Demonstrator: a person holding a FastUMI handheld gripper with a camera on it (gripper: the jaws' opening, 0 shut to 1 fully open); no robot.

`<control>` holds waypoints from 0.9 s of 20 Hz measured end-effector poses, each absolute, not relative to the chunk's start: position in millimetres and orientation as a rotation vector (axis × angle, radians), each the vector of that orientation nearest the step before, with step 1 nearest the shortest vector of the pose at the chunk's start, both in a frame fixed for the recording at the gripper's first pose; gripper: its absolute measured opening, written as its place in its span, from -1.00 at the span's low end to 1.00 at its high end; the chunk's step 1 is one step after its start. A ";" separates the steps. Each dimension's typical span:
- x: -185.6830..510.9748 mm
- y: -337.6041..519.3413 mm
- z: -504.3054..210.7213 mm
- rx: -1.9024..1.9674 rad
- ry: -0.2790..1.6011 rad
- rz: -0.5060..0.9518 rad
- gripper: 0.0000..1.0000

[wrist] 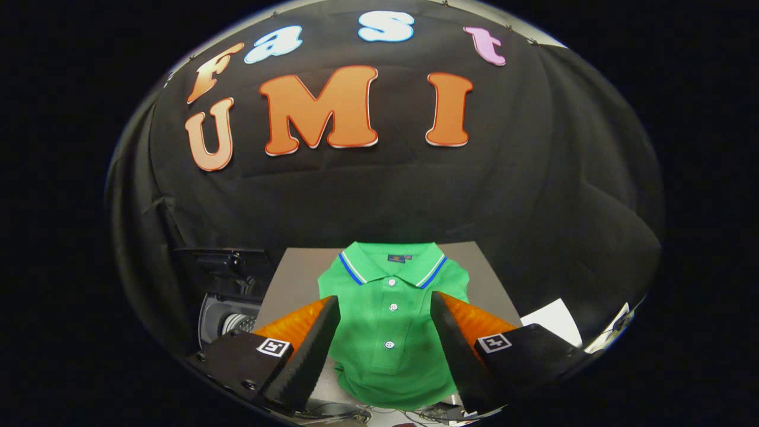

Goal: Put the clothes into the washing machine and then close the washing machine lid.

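A folded green polo shirt (391, 296) with a striped collar and white buttons lies on a grey table (296, 279). My gripper (385, 308) hovers over it, open, with its two fingers spread to either side of the shirt's button placket and nothing between them pressed. To the left of the table, beyond the left finger, I see the washing machine (228, 308) with its dark lid raised and the drum opening showing.
A white sheet of paper (557, 320) lies to the right of the table, beyond the right finger. Cables trail below the shirt's near edge. Black cloth walls close the booth behind and on both sides.
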State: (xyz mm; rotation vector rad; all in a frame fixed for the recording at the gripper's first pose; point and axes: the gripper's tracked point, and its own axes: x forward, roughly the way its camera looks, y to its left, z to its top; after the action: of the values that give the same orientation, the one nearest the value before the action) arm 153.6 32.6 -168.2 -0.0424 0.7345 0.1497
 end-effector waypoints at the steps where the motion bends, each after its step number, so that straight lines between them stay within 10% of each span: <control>1: 154.0 32.8 -182.7 -0.045 0.791 0.156 0.98; 17: 157.7 18.4 -257.9 -0.069 1.097 0.170 0.98; 18: 158.5 20.9 -257.6 -0.079 1.098 0.187 0.73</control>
State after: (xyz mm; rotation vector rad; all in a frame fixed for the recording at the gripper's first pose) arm 158.5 20.9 -257.6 -0.0787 1.0983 0.1867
